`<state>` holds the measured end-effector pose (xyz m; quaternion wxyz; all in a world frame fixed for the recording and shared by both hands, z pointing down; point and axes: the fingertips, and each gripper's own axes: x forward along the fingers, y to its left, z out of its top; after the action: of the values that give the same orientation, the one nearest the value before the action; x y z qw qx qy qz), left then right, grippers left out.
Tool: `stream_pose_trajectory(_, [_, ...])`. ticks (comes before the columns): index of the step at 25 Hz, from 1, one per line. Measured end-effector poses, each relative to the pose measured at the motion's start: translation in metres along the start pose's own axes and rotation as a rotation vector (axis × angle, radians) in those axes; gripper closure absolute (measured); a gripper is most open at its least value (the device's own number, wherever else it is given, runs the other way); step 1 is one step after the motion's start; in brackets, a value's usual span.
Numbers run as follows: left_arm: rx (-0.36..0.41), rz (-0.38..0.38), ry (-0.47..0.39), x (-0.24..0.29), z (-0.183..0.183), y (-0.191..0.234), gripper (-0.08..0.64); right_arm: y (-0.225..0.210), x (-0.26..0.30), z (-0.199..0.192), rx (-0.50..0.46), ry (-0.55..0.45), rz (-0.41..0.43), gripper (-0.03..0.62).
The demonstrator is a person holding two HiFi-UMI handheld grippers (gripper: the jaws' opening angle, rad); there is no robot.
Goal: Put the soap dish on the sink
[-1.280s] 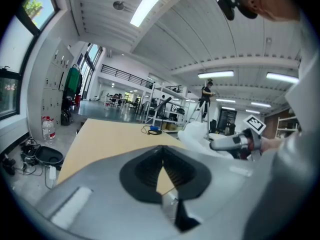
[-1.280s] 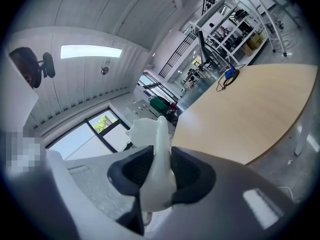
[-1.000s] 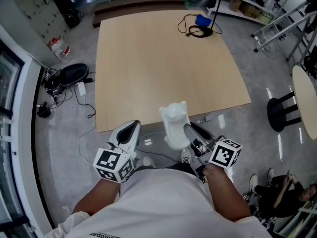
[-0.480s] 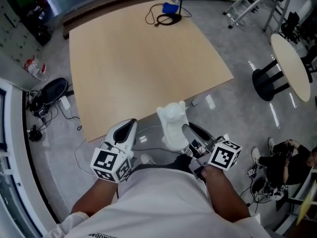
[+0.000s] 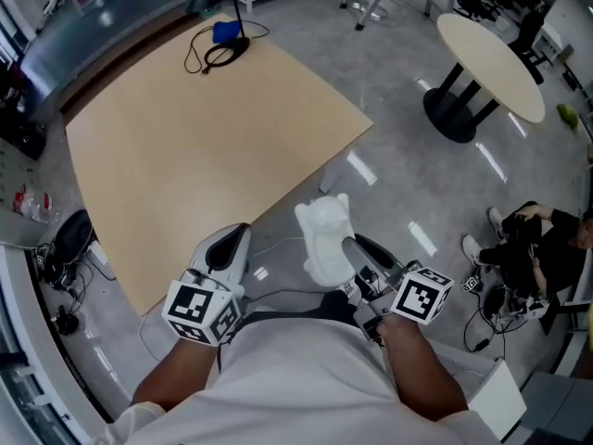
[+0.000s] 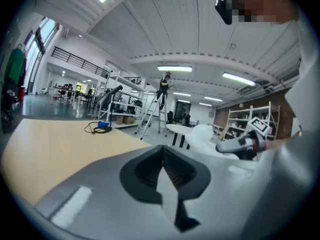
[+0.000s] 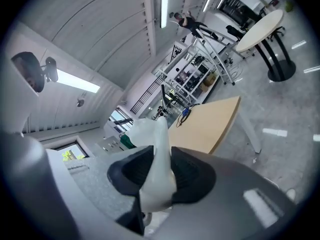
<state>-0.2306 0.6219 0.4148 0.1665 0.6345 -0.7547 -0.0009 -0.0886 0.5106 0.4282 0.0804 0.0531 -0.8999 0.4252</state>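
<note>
The soap dish (image 5: 323, 237) is a white, glossy moulded piece with two small ear-like points on top. It stands upright in my right gripper (image 5: 346, 250), which is shut on its lower part in front of the person's body. In the right gripper view the black pads (image 7: 187, 176) press on both sides of the soap dish (image 7: 154, 156). My left gripper (image 5: 229, 247) is held level beside it, shut with nothing between its pads. From the left gripper view the soap dish (image 6: 203, 136) and the right gripper (image 6: 243, 144) show at the right. No sink is in view.
A large light wooden table (image 5: 195, 137) fills the upper left, with a blue object and a black cable (image 5: 222, 40) at its far corner. A round table (image 5: 488, 51) stands at the upper right. A person sits on the grey floor (image 5: 530, 248) at the right.
The whole view has swung: the wooden table has slid left and the round table has come in at the upper right. Both grippers keep their pose before the body, the dish still gripped.
</note>
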Motion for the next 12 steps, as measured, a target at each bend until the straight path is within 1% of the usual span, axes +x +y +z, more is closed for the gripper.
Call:
stream_pose_trajectory(3, [0.023,-0.052,0.012,0.028,0.003,-0.016,0.552,-0.018,-0.017,0.017,0.008,-0.06,-0.03,0.48])
stream_pose_trajectory(7, [0.062,-0.144,0.036,0.065,0.006,-0.046,0.552,-0.039,-0.044,0.04,0.02,-0.148,-0.069,0.481])
stream_pose_trajectory(12, [0.086,-0.261,0.054,0.113,0.012,-0.089,0.552,-0.07,-0.088,0.064,0.038,-0.246,-0.149,0.482])
